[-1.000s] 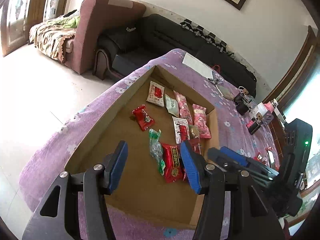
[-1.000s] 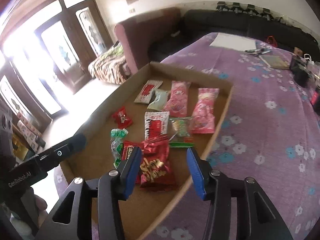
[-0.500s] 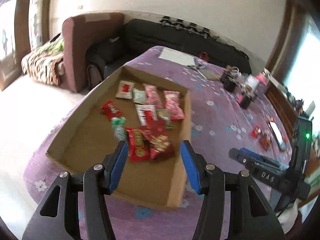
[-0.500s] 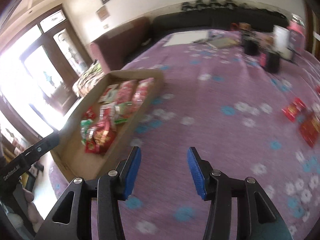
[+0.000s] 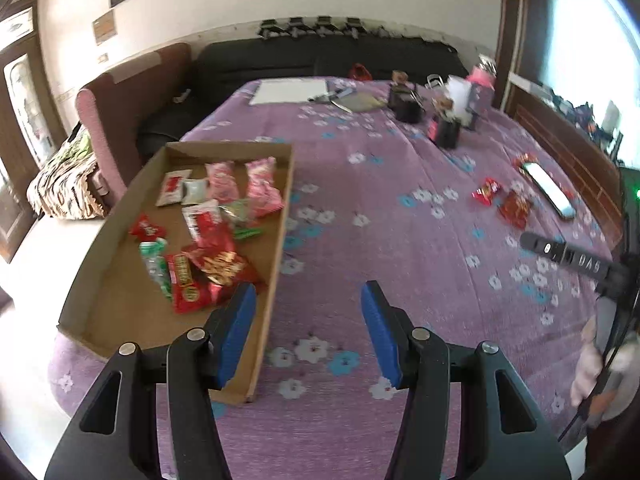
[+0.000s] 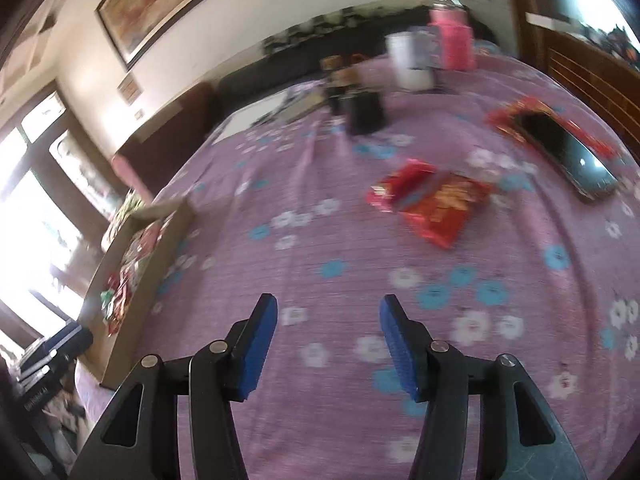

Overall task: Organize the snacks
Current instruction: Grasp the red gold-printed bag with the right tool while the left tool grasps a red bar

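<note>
Snacks (image 5: 208, 224) fill the box (image 5: 276, 256) at left of the left view; two red packets (image 6: 432, 200) lie loose right of centre in the right view. Both the left gripper (image 5: 308, 328) and the right gripper (image 6: 326, 344) gape, holding nothing. Overlapping foil could slip, or the phone (image 6: 568, 156) at right get knocked

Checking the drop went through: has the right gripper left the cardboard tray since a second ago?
Yes. The right gripper swung rightward off the cardboard tray, now over purple cloth facing loose red snack packets.

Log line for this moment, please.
left gripper: open, empty | right gripper: open, empty | red snack packets: loose on cloth | cardboard tray: holds snacks
</note>
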`<state>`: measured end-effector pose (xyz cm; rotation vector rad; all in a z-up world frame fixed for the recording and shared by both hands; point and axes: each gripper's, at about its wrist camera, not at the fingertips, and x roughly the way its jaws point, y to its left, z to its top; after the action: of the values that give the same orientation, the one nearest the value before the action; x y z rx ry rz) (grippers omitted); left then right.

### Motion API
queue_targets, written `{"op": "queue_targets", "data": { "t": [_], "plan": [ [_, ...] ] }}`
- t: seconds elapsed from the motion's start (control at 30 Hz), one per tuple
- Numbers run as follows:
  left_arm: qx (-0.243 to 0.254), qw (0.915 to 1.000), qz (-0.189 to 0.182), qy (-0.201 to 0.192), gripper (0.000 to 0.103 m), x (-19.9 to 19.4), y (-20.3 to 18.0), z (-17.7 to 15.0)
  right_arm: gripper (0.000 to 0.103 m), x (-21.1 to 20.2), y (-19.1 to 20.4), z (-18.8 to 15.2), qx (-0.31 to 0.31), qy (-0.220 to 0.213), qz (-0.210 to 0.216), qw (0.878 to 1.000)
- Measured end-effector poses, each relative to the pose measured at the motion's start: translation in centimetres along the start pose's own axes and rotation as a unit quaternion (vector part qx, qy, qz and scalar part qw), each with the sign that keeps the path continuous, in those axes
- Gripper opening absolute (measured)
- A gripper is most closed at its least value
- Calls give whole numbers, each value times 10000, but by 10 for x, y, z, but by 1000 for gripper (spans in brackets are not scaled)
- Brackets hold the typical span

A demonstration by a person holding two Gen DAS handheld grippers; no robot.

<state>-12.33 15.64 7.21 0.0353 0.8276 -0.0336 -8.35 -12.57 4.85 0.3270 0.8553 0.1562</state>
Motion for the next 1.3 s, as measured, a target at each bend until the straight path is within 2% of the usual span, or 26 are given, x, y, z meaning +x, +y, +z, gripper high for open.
{"op": "queue_targets", "data": {
  "t": [0.27, 0.73, 0.97, 1.07, 1.3],
  "plan": [
    [284, 9992, 78, 270, 54, 18, -25, 0, 56, 5, -49, 7, 518, -15, -79, 9986],
    [458, 9966, 36, 683, 53, 48, -47, 0, 56, -1, -87, 31, 925, -239, -147, 9953],
    [291, 9965, -146, 772, 53, 55, -44, -1, 56, -4, -104, 53, 1101, -476, -325, 9922],
    [199, 9963, -241, 805, 53, 56, -42, -1, 58, 3, -109, 71, 1085, -521, -433, 9918],
    [85, 9959, -402, 803, 53, 52, -38, -1, 57, 56, -89, 105, 707, -189, -592, 9956]
  ]
}}
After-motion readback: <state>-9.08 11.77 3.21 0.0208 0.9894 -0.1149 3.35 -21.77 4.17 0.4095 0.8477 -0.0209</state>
